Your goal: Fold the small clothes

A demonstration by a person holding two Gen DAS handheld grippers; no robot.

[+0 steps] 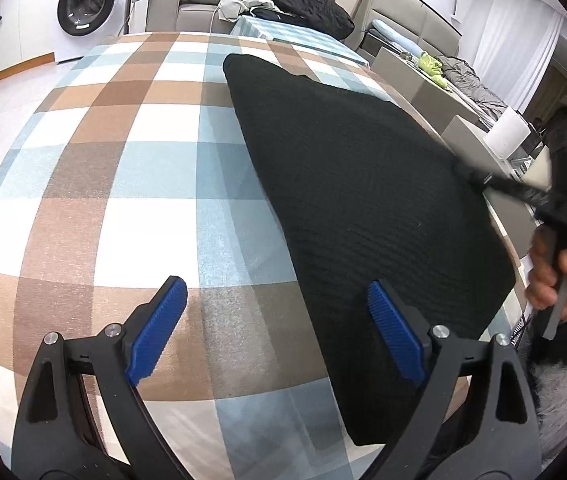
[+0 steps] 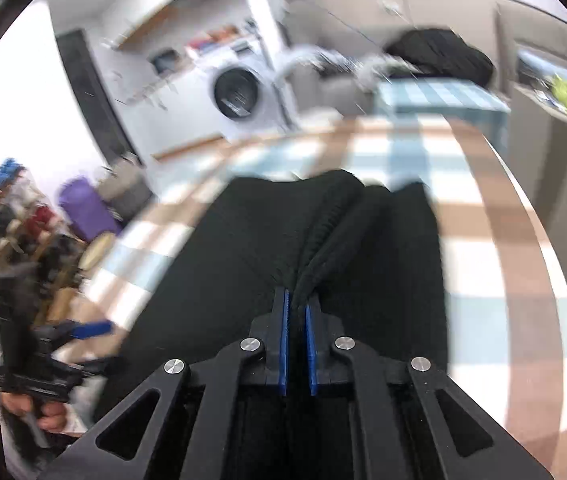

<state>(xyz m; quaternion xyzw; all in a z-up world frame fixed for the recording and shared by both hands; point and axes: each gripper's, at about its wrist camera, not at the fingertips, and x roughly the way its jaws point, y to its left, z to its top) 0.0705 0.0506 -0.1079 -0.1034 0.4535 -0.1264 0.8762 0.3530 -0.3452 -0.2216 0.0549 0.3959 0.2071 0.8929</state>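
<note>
A black knit garment (image 1: 363,200) lies spread flat on the right half of the checked tablecloth (image 1: 143,160). My left gripper (image 1: 275,284) hangs open just above the table. Its right pad (image 1: 393,332) is over the garment's near edge and its left pad is over bare cloth; nothing sits between them. In the right wrist view my right gripper (image 2: 297,296) is shut on a bunched fold of the garment (image 2: 223,260), which rises in a ridge from the table (image 2: 483,260) to the pads. A hand (image 1: 555,280) holds that gripper at the garment's right edge.
A washing machine (image 1: 87,4) stands at the back left. A sofa with a black jacket (image 1: 303,0) and a second checked table (image 1: 295,36) are behind. A paper roll (image 1: 509,132) and grey boxes sit beyond the right table edge. Cluttered items (image 2: 11,208) stand to the left.
</note>
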